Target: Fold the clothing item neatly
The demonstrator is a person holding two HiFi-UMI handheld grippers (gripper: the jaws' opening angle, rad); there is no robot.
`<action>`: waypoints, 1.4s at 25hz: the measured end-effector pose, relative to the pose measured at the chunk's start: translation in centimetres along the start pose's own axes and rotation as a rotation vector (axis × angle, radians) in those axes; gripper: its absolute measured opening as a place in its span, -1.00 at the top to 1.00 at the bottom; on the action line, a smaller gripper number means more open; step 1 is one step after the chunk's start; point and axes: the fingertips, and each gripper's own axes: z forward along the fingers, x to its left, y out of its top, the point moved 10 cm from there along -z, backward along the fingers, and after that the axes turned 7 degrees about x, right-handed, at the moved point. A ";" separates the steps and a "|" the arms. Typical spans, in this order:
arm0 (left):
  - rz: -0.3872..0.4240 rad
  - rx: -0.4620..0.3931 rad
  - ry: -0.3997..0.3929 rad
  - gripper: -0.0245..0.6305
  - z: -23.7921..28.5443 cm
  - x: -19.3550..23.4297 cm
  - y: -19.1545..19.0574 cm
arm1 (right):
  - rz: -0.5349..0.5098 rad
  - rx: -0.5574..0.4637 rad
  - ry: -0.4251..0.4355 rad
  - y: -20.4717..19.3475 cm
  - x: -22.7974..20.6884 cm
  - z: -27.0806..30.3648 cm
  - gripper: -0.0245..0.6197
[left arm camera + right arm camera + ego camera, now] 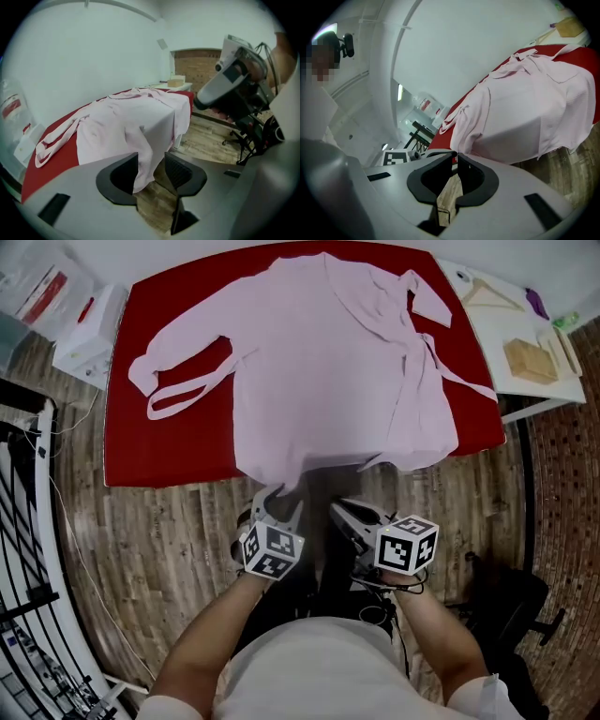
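Trailing at the far left, the sleeve [178, 338] and the looped tie [183, 395] lay loose on the red table [178, 451]. I judged they could drag or tangle if the body was lifted first. The pink garment [319, 371] lay spread across that table, its near hem [143, 173] hanging over the edge toward the wooden floor [159, 549]. The left gripper [151, 161] had its jaws spread, and the hem hung in the gap between them without being pinched. Closing there might have caught only one thin layer, or a pull might have slid the whole garment off the table. Further right, the right gripper [457, 157] had its jaws pressed together on nothing, below the hem, so a one-sided lift would likely have skewed the fold.
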 end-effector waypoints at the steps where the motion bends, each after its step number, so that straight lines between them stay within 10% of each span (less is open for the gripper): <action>1: 0.013 0.017 0.013 0.44 0.6 0.1 0.2 | 0.002 0.006 -0.001 0.1 -0.3 0.2 0.87; 9: -0.001 0.091 0.057 0.55 2.8 1.9 0.1 | 0.019 0.031 -0.006 0.3 -1.7 1.7 0.87; 16: -0.342 -0.051 -0.127 0.90 0.3 6.1 -0.6 | -0.003 0.038 -0.007 0.8 -2.1 3.3 0.87; 20: -0.575 -0.155 -0.237 0.90 -1.2 8.3 -1.1 | -0.125 0.045 -0.035 1.4 -1.9 5.4 0.87; 22: -0.629 -0.179 -0.257 0.90 -1.7 8.9 -1.2 | -0.197 0.057 -0.033 1.4 -2.0 6.9 0.55; 35: -0.721 -0.236 -0.243 0.90 -3.5 11.7 -1.1 | -0.601 0.273 -0.189 3.0 -0.4 15.1 0.42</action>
